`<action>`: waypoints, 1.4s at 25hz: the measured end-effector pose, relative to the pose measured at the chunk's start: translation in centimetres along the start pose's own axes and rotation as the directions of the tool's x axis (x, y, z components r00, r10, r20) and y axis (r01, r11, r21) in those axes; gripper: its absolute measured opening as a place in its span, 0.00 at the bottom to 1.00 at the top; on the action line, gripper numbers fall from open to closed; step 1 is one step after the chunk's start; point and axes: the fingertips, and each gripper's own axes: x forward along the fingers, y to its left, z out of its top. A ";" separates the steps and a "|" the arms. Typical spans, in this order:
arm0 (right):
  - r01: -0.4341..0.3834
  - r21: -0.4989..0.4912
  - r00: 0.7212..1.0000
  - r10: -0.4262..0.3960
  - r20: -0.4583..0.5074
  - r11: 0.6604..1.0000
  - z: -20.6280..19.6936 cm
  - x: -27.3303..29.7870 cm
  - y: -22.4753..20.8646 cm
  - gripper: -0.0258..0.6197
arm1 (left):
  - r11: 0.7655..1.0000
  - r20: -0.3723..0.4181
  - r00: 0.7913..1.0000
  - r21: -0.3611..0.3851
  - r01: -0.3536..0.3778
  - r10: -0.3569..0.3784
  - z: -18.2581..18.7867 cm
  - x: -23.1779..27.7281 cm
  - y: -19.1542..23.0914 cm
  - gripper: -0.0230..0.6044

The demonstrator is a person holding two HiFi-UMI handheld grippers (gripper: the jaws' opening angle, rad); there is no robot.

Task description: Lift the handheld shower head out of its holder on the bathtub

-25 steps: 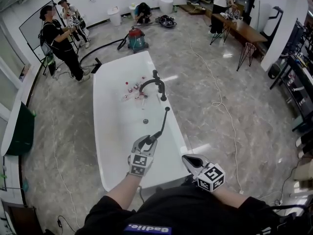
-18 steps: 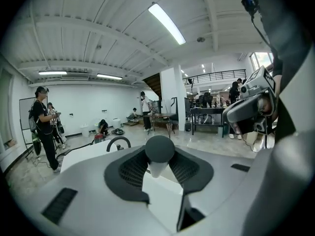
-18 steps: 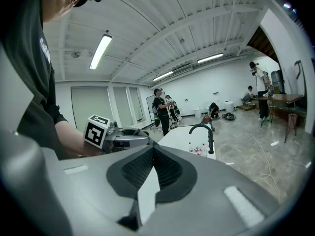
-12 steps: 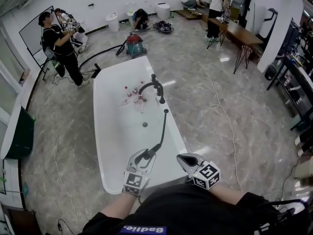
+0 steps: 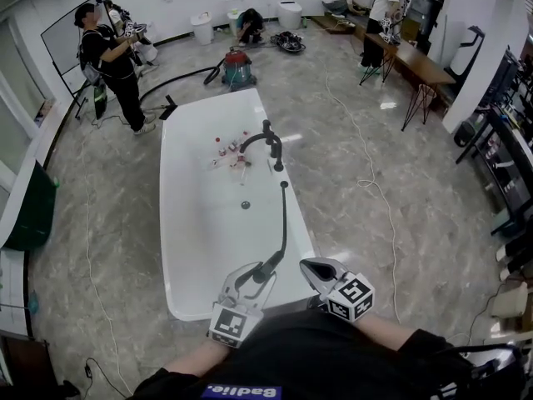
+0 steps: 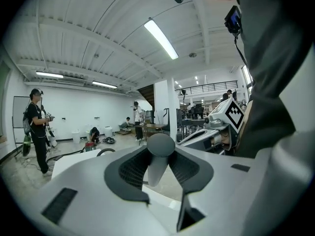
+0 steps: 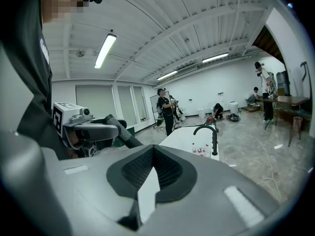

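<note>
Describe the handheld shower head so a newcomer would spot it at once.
Start at the long white bathtub in the middle of the floor. At its near end, the left gripper is shut on the shower head, a dark wand. Unlike the curved black faucet fixed farther along the rim, it trails a thin dark hose.

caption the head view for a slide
Left gripper holds the shower head over the bathtub; right gripper shut and empty.
</note>
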 end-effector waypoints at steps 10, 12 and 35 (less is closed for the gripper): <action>-0.010 -0.020 1.000 0.010 -0.015 1.000 -0.4 -0.1 -0.5 0.04 | 1.000 -0.013 1.000 -0.015 0.017 -0.017 -0.7 0.9 -1.3 0.25; -0.008 -0.022 1.000 0.008 -0.015 1.000 -0.3 -0.3 -0.6 0.04 | 1.000 -0.022 1.000 -0.002 0.021 -0.021 -0.5 1.2 -1.4 0.25; -0.032 -0.027 0.999 0.031 -0.017 0.999 0.1 0.3 -2.1 0.04 | 0.999 -0.005 0.999 0.010 0.033 -0.033 0.4 2.8 -1.2 0.25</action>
